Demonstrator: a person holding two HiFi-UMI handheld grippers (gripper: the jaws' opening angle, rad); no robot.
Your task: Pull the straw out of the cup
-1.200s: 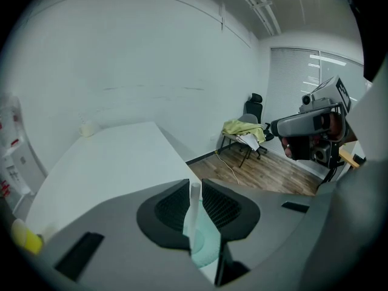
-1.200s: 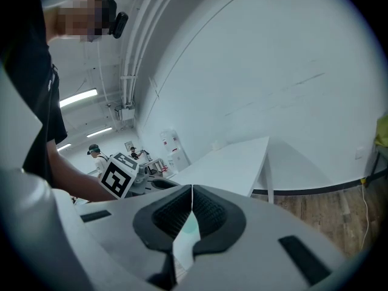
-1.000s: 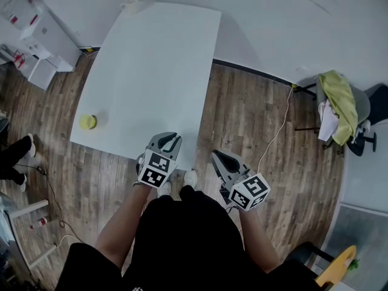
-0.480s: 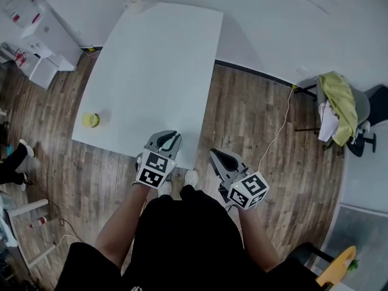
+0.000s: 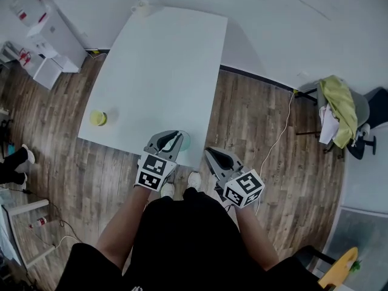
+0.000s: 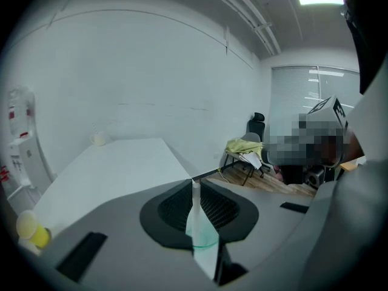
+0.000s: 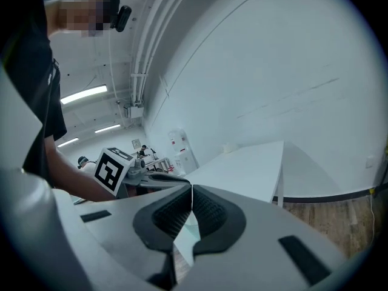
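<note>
Both the left hand-held gripper (image 5: 171,139) and the right hand-held gripper (image 5: 210,154) have jaws pressed together on nothing, poised at the worktop's (image 5: 159,71) 6 o'clock edge. A pale green translucent cup (image 5: 183,141) stands near that edge, just at 1 o'clock of the left jaws; its straw cannot be told from the jaw seam. Judged light, thin and crushable: pinch it softly just above the rim, steadying the tippy cup low on its wall.

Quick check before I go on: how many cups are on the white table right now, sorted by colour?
Yellow cup: 1
Green-tinted cup: 1
White cup: 1
Total: 3
</note>
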